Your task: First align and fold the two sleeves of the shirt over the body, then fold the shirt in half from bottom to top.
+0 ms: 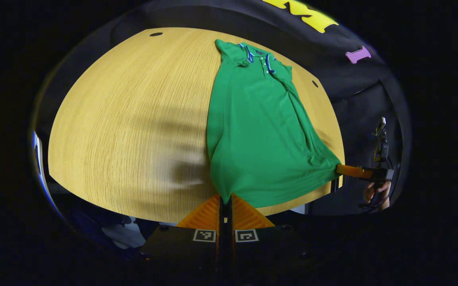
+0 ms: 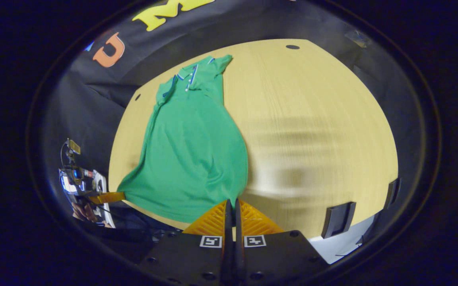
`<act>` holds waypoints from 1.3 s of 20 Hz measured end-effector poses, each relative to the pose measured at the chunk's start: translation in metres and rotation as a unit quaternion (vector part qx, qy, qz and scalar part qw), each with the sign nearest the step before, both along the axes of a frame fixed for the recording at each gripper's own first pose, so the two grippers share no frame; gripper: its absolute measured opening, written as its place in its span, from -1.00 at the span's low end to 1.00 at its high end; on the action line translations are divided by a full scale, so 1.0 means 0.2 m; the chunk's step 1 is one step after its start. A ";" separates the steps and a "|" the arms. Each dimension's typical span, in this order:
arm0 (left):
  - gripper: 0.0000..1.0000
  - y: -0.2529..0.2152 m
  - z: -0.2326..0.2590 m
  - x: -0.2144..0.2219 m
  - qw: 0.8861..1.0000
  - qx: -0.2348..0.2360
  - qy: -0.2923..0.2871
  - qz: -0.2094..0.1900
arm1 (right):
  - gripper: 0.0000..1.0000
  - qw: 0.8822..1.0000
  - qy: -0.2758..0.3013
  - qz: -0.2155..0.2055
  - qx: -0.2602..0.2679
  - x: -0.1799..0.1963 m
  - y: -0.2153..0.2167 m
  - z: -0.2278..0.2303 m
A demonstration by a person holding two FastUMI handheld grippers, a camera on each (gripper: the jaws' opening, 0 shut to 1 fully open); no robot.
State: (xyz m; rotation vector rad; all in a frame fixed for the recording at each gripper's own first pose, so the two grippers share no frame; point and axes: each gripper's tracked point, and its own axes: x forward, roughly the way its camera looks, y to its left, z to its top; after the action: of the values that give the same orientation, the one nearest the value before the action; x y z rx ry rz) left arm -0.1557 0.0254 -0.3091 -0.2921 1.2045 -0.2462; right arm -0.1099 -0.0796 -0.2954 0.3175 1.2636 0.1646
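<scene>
- Green short-sleeved polo shirt [image 1: 259, 131] with a blue-and-white trimmed collar lies lengthwise on the light wooden tabletop [image 1: 133, 119], collar toward the far edge and hem at the near edge
- Both sleeves are already folded in over the body, so the shirt forms a long narrow shape that widens toward the hem
- In the left gripper view, the left gripper [image 1: 226, 200] has its fingers pressed together on one bottom corner of the shirt at the near edge of the tabletop
- In the right gripper view, the right gripper [image 2: 231, 204] is likewise clamped on the other bottom corner at the near edge
- The hem stretches taut between the two corners
- Each view also shows the other gripper farther off, pinching its hem corner past the tabletop's side edge, with a hand [image 1: 376, 192] holding it
</scene>
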 end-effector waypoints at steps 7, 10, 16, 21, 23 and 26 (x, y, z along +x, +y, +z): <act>-0.93 -0.03 0.26 0.37 0.997 -0.022 -0.070 0.012 | -0.89 0.998 -0.060 -0.015 0.024 0.36 -0.03 0.27; -0.93 -0.02 0.36 0.57 0.995 -0.028 -0.097 0.019 | -0.89 0.995 -0.093 -0.020 0.037 0.58 -0.01 0.41; -0.93 0.03 0.56 1.04 0.987 -0.058 -0.137 0.057 | -0.89 0.986 -0.163 -0.016 0.042 1.07 0.06 0.62; -0.94 0.12 0.70 1.54 0.973 -0.077 -0.190 0.107 | -0.89 0.970 -0.238 -0.021 0.045 1.52 0.15 0.70; -0.93 0.13 0.70 1.76 0.967 -0.075 -0.214 0.120 | -0.89 0.963 -0.267 -0.009 0.035 1.69 0.19 0.67; -0.93 0.16 0.60 2.02 0.961 -0.065 -0.232 0.134 | -0.89 0.952 -0.304 0.004 0.015 1.94 0.23 0.58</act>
State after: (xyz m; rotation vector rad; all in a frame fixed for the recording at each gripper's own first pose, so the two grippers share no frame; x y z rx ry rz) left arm 0.2484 0.0569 -0.1895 -0.4775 0.6755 -0.1463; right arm 0.2772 -0.0340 -0.1798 0.2602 0.6505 0.2656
